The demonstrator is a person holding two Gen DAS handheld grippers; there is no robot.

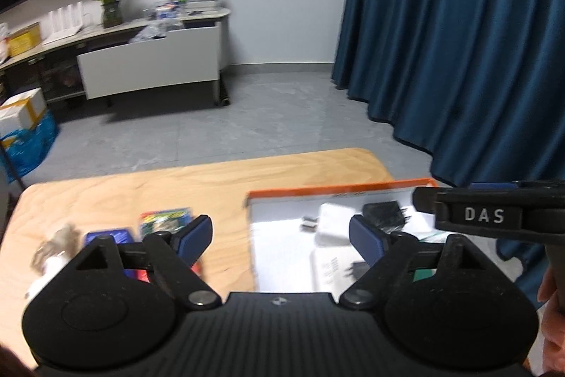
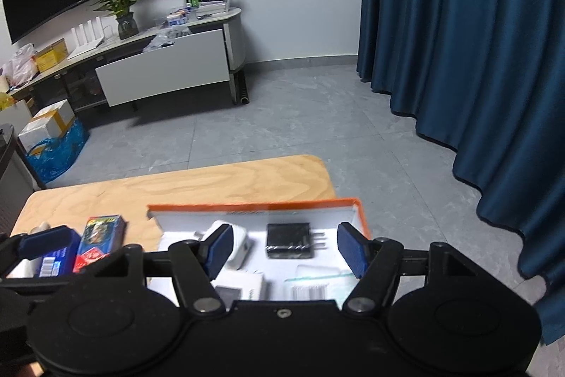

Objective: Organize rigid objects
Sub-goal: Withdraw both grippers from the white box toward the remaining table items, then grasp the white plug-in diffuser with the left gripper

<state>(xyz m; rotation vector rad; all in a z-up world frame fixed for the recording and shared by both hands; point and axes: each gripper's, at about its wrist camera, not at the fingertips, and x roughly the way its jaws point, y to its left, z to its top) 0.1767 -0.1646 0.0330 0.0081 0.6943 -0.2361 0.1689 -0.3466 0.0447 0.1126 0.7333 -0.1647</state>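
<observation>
An orange-rimmed white box [image 2: 355, 204] lies open on the wooden table [image 2: 212, 179]. Inside are a black charger [image 2: 290, 240], a white charger [image 2: 237, 244] and white packets. My right gripper [image 2: 286, 251] is open and empty, held above the box around the black charger. My left gripper [image 1: 280, 241] is open and empty over the box's left edge [image 1: 251, 200]. The box's black charger [image 1: 385, 216] and white charger [image 1: 332, 218] show ahead of it. A colourful small box [image 2: 100, 237] and a blue box [image 2: 56, 258] lie left of the orange box.
The right gripper's body [image 1: 487, 216] crosses the right side of the left wrist view. Small loose items [image 1: 53, 246] lie at the table's left. Blue curtains [image 2: 476, 59] hang at the right. A TV cabinet [image 2: 159, 66] stands across the grey floor.
</observation>
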